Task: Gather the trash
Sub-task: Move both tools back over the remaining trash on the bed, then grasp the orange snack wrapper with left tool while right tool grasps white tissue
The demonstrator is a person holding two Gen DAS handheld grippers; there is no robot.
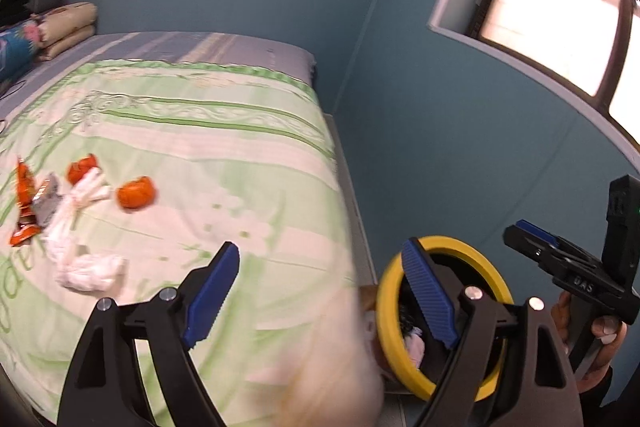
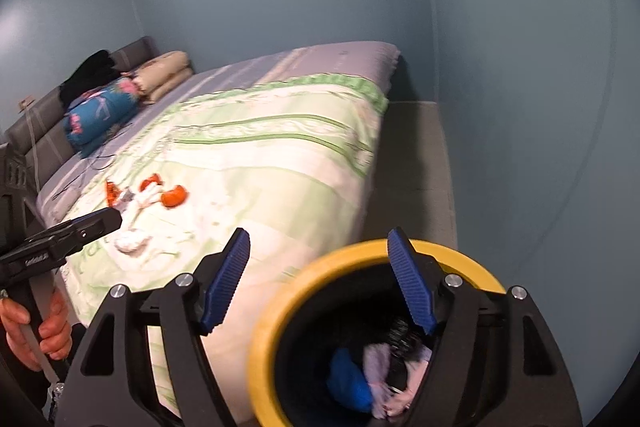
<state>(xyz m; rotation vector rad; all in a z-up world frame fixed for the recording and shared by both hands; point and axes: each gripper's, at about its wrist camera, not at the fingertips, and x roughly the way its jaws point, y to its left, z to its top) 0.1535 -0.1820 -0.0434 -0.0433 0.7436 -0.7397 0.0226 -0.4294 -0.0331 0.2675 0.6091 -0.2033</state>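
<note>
Blue-padded jaws of the left gripper [image 1: 320, 291] gape wide with nothing between them, above a yellow-rimmed bin [image 1: 386, 311] at five o'clock beside the bed [image 1: 240, 155]. Likewise spread and empty, the right gripper [image 2: 320, 283] hangs over the bin's mouth, where blue and pale scraps lie inside. Trash [image 1: 72, 211] waits on the green-striped cover at nine o'clock: crumpled orange wrappers, a silver one, white tissue wads, close together.

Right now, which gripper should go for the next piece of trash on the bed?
Left, probably. The left gripper is open and sits on the bed side, nearer the white tissue and orange wrappers. The right gripper is also open and empty but hangs over the yellow-rimmed bin.
</note>
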